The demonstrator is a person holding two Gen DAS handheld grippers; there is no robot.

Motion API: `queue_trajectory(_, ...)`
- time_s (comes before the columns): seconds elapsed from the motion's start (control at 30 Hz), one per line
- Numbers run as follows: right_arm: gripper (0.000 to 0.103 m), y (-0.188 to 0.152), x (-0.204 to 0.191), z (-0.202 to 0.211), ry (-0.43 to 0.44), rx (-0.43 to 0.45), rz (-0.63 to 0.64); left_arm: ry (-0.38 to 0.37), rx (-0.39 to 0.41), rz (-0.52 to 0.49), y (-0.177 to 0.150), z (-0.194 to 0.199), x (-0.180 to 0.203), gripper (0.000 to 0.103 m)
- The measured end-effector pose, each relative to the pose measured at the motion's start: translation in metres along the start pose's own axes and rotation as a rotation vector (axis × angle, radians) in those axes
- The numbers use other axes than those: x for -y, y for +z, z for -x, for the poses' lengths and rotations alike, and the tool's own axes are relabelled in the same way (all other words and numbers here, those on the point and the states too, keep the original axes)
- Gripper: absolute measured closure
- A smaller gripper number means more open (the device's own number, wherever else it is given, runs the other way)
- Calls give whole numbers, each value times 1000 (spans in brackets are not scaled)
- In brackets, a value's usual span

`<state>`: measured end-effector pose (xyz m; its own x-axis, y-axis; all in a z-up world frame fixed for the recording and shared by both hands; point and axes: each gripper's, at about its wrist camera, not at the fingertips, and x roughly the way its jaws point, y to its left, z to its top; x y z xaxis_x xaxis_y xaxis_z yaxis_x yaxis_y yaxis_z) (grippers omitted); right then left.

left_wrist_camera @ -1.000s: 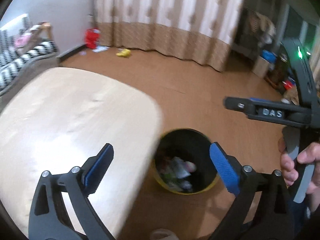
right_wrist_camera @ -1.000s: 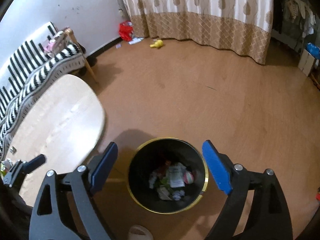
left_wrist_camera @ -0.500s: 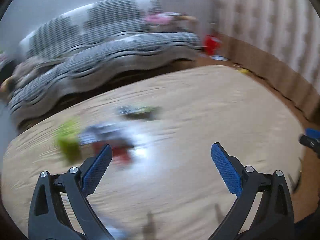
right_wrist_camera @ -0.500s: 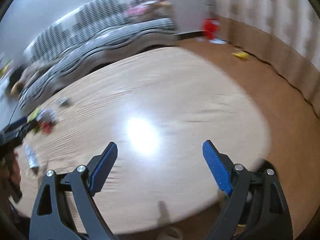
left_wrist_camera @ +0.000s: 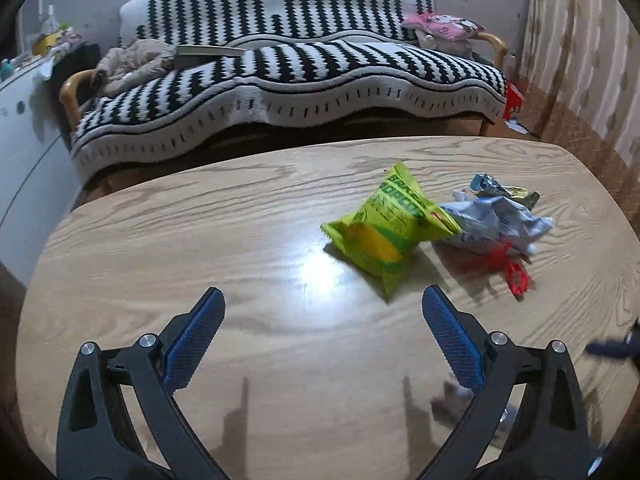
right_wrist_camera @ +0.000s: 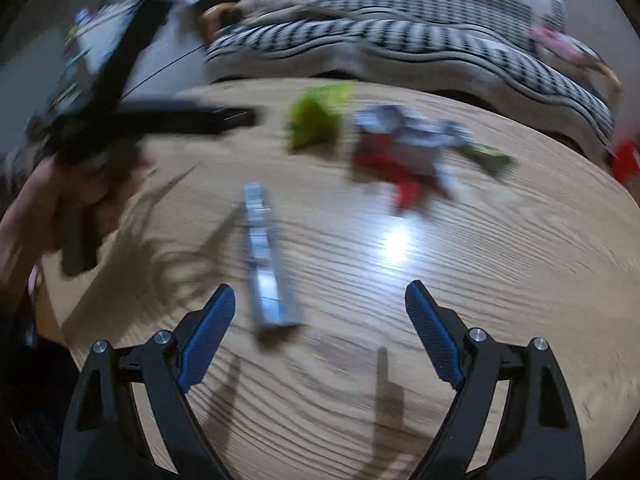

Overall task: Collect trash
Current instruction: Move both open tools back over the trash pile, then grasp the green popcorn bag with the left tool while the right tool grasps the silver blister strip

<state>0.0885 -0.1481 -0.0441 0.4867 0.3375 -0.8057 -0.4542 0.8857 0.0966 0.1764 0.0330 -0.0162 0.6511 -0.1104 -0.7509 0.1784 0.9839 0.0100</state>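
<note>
A green snack bag (left_wrist_camera: 384,232) lies on the wooden table (left_wrist_camera: 200,240). To its right are a crumpled white wrapper (left_wrist_camera: 500,224), a red scrap (left_wrist_camera: 508,268) and a small foil wrapper (left_wrist_camera: 500,190). My left gripper (left_wrist_camera: 324,340) is open and empty, just short of the green bag. My right gripper (right_wrist_camera: 320,340) is open and empty above the table. In the blurred right wrist view a long silver wrapper (right_wrist_camera: 268,268) lies just ahead of its left finger, with the green bag (right_wrist_camera: 316,116) and the white and red wrappers (right_wrist_camera: 404,152) farther off. The left gripper (right_wrist_camera: 160,120) shows there at the left.
A sofa with a black and white striped cover (left_wrist_camera: 288,76) stands behind the table. A beige curtain (left_wrist_camera: 588,48) hangs at the right. White furniture (left_wrist_camera: 20,128) stands at the left. The table's rounded edge (left_wrist_camera: 36,264) curves close at the left.
Both grippers have swung from the black trash bin on the floor to the table. The trash on the table is now in front of both. Both stay open.
</note>
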Motion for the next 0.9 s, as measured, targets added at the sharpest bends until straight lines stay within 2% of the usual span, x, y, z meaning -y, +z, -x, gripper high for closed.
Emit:
queue_trajectory(0.07, 19, 3, -21, -13, 11, -15, 55, -32, -8, -19, 8, -16, 2, 7)
queue_trajectory(0.23, 20, 4, -36, -34, 13, -64, 91, -66, -26, -56, 26, -51, 13, 7)
queue_trajectory(0.3, 30, 5, -36, -39, 10, -76, 88, -58, -23, -92, 30, -59, 21, 7)
queue_trajectory(0.37, 33, 7, -33, -43, 7, -80, 77, -66, -21, -102, 32, -63, 25, 7)
queue_trajectory(0.43, 40, 7, -33, -45, -5, -78, 76, -92, -20, -94, 34, -67, 27, 7)
queue_trajectory(0.5, 57, 7, -32, -43, -21, -73, 77, -99, -16, -108, 32, -68, 31, 8)
queue_trajectory(0.53, 72, 8, -31, -43, -24, -72, 77, -90, -14, -138, 31, -69, 37, 12)
queue_trajectory(0.57, 74, 8, -30, -42, -23, -71, 74, -92, -19, -153, 31, -70, 40, 19)
queue_trajectory(0.6, 76, 9, -32, -41, -18, -75, 64, -96, -31, -163, 29, -71, 43, 40)
queue_trajectory(0.63, 78, 10, -28, -41, -14, -77, 58, -94, -40, -163, 28, -71, 44, 45)
queue_trajectory(0.7, 80, 10, -27, -39, -21, -78, 55, -106, -31, -136, 27, -66, 43, 49)
queue_trajectory(0.9, 81, 6, -25, -22, -42, -51, 46, -91, -2, -116, 21, -44, 43, 51)
